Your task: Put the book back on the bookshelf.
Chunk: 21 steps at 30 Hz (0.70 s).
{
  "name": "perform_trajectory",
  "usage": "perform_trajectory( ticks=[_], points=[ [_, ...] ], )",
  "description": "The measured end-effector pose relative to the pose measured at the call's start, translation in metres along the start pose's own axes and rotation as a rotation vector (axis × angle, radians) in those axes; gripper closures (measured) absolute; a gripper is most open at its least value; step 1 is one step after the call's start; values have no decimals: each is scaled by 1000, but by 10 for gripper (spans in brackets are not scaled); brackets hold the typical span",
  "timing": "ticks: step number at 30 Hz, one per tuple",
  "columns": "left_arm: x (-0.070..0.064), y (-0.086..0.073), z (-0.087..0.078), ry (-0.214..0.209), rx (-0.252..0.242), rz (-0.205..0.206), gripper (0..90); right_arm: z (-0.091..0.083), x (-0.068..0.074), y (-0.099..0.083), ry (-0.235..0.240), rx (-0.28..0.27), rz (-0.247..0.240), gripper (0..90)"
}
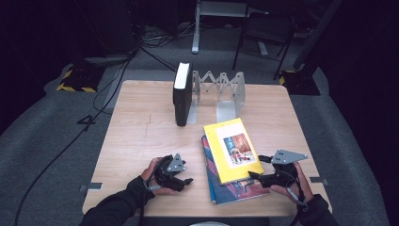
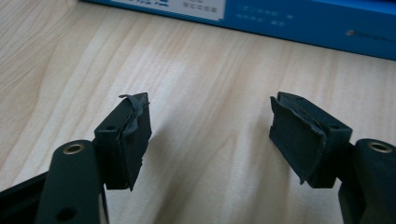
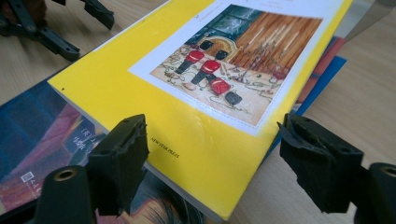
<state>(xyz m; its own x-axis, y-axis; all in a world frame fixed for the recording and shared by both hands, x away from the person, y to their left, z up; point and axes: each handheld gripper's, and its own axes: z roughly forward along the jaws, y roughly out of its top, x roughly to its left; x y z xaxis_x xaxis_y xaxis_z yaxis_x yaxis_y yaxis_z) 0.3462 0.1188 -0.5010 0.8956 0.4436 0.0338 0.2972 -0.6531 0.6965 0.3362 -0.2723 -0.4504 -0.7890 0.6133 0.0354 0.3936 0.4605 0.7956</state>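
Resting at about seven o'clock on the wooden table (image 1: 141, 132), the left gripper (image 1: 181, 181) has its jaws spread wide with nothing between them; in the left gripper view (image 2: 210, 135) only bare wood lies between the pads, and the blue edge of a book (image 2: 303, 21) runs across at twelve o'clock. At about five o'clock the right gripper (image 1: 258, 173) also stands wide open, its jaws straddling the near corner of the yellow book (image 1: 233, 149) without closing on it; the right gripper view (image 3: 212, 158) shows one pad on either side of that corner. The yellow book lies flat on top of a blue-covered book (image 1: 235, 190), right of the table's centre. Farther off, toward twelve o'clock, a black book (image 1: 182, 94) stands upright against a metal folding bookend rack (image 1: 226, 92).
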Motion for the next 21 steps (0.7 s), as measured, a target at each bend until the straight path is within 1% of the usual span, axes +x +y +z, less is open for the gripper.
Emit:
perform_trajectory(
  ticks=[2, 3, 5, 6, 7, 8, 9, 11, 12, 14, 16, 17, 18, 19, 20, 21],
  points=[
    [3, 2, 2, 8, 0, -6, 278, 1, -5, 0, 6, 5, 24, 214],
    [5, 3, 2, 14, -2, -10, 260, 2, -7, 1, 10, 12, 30, 209],
    [9, 5, 1, 15, -20, -26, 258, 4, -10, 3, 31, 25, 35, 202],
    [9, 5, 1, 15, -20, -26, 254, 4, -10, 3, 31, 25, 35, 202],
    [11, 7, 0, 29, -35, -35, 254, 5, -12, 4, 48, 31, 40, 202],
    [13, 9, -1, 41, -47, -34, 257, 10, -17, 6, 85, 44, 51, 192],
    [15, 11, -1, 39, -51, -40, 257, 10, -17, 6, 85, 44, 51, 192],
    [19, 17, -2, 60, -76, -47, 255, 13, -19, 8, 101, 55, 52, 178],
    [20, 19, -3, 68, -95, -53, 259, 14, -19, 10, 101, 58, 49, 171],
    [24, 25, -1, 84, -95, -50, 262, 16, -18, 12, 94, 66, 43, 167],
    [29, 30, 2, 93, -102, -62, 261, 16, -17, 13, 85, 70, 29, 171],
    [31, 32, 5, 106, -96, -53, 262, 15, -17, 13, 84, 70, 24, 173],
    [34, 35, 10, 138, -83, -40, 262, 15, -15, 13, 76, 67, 7, 177],
    [34, 35, 10, 138, -83, -40, 263, 15, -15, 13, 76, 67, 7, 177],
    [37, 36, 13, 153, -75, -34, 263, 13, -13, 14, 55, 56, -29, 219],
    [42, 36, 17, 166, -62, -36, 268, 11, -11, 15, 35, 47, -48, 244]
  ],
)
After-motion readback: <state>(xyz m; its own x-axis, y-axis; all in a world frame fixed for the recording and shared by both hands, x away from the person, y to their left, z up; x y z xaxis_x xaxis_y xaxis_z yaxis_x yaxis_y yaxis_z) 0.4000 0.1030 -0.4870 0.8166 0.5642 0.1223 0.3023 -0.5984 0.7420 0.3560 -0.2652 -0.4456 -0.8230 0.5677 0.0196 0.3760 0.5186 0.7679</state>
